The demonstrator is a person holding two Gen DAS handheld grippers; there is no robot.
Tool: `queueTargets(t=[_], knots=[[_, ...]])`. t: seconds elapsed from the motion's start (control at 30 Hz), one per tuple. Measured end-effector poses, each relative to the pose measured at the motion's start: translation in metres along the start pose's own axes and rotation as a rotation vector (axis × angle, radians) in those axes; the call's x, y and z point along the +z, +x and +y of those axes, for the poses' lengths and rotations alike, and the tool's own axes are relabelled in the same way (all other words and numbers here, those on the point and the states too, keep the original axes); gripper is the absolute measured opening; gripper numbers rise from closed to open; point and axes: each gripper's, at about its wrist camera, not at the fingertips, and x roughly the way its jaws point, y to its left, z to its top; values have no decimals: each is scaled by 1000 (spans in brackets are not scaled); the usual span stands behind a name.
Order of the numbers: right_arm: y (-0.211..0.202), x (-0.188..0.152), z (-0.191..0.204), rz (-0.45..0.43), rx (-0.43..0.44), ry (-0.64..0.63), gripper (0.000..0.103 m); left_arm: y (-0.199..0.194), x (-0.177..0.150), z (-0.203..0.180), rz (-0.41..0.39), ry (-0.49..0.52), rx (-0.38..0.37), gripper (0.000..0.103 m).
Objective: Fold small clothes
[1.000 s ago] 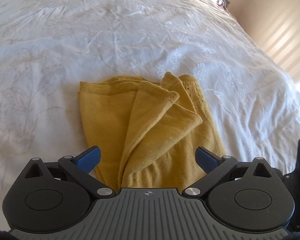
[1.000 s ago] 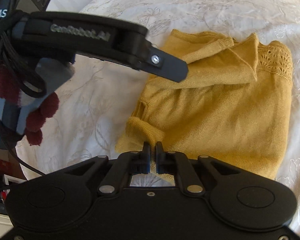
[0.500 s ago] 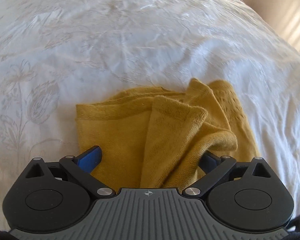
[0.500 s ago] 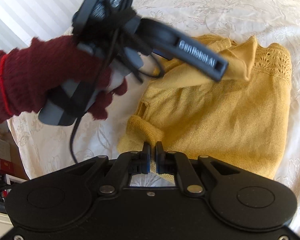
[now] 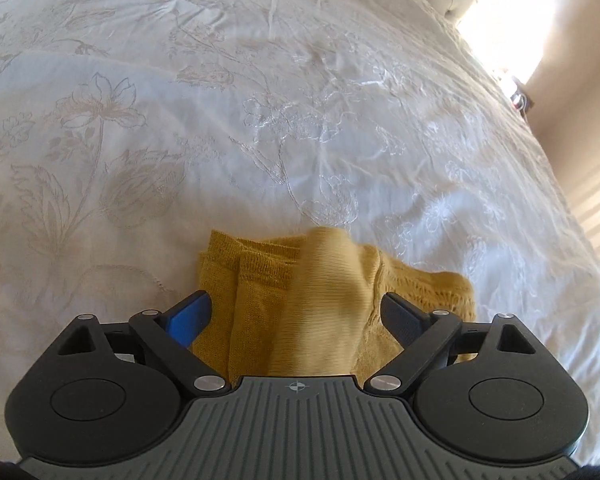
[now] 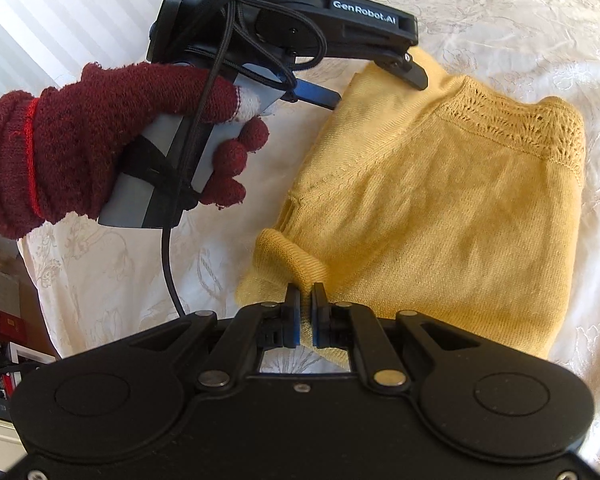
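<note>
Right gripper (image 6: 305,306), clenched on yellow sweater (image 6: 440,200) hem, lower centre.
Left gripper (image 5: 296,312) spread wide astride a raised fold, mid-frame on white bedspread (image 5: 260,100). Folding partly done; final fold outstanding.

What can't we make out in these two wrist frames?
- Left wrist view: near half of the yellow sweater is cut off behind the left gripper body; the raised fold between the open fingers is motion-blurred.
- Right wrist view: how much fabric the right gripper pinches is hidden behind its pads.
- Right wrist view: the sweater's far edge sits behind the left gripper and the gloved hand.
- Bedspread edges run out of frame.
</note>
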Motion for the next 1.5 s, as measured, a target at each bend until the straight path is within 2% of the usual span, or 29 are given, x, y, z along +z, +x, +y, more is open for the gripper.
queueTargets(t=[0.13, 0.33, 0.37, 0.4, 0.47, 0.6, 0.63, 0.73, 0.83, 1.0, 1.03, 1.1, 1.13, 1.17, 1.3, 1.37, 1.43, 1.5], knots=[[0, -1, 6, 8, -4, -34, 13, -7, 0, 4, -40, -27, -13, 92], [9, -5, 19, 32, -35, -111, 14, 8, -2, 6, 80, 28, 14, 92], [7, -4, 19, 32, -40, -123, 14, 9, -3, 6, 94, 45, 18, 87], [7, -3, 21, 31, -41, -132, 14, 9, -5, 6, 94, 63, 18, 68], [6, -3, 28, 32, -31, -156, 14, 7, -5, 4, 88, 111, 53, 47], [22, -6, 40, 92, -29, -222, 14, 10, -7, 7, 117, 154, 98, 49], [28, -8, 42, 116, -19, -226, 8, 12, -7, 9, 133, 159, 117, 49], [37, -18, 53, 154, -3, -266, 8, 11, -8, 11, 142, 157, 133, 50], [27, -22, 59, 130, 33, -259, 14, 8, -11, 10, 144, 176, 156, 50], [1, -15, 51, 62, 7, -236, 18, 7, -15, 14, 137, 173, 159, 51], [-5, -13, 48, 43, -3, -226, 20, 6, -15, 14, 136, 171, 162, 51], [-18, -9, 44, 6, -20, -203, 36, 4, -18, 16, 135, 170, 168, 52], [-24, -7, 41, -14, -29, -190, 49, 3, -19, 18, 133, 164, 169, 53], [-29, -5, 37, -35, -37, -176, 57, 2, -21, 20, 133, 151, 168, 54], [-42, 0, 25, -91, -98, -127, 66, -3, -26, 33, 132, 75, 165, 58], [-47, 4, 14, -105, -114, -99, 75, -6, -29, 32, 132, 99, 186, 60], [-52, 3, 6, -112, -129, -79, 76, -8, -32, 30, 132, 130, 208, 62], [-56, 2, 2, -122, -140, -66, 78, -10, -33, 32, 135, 120, 215, 65]])
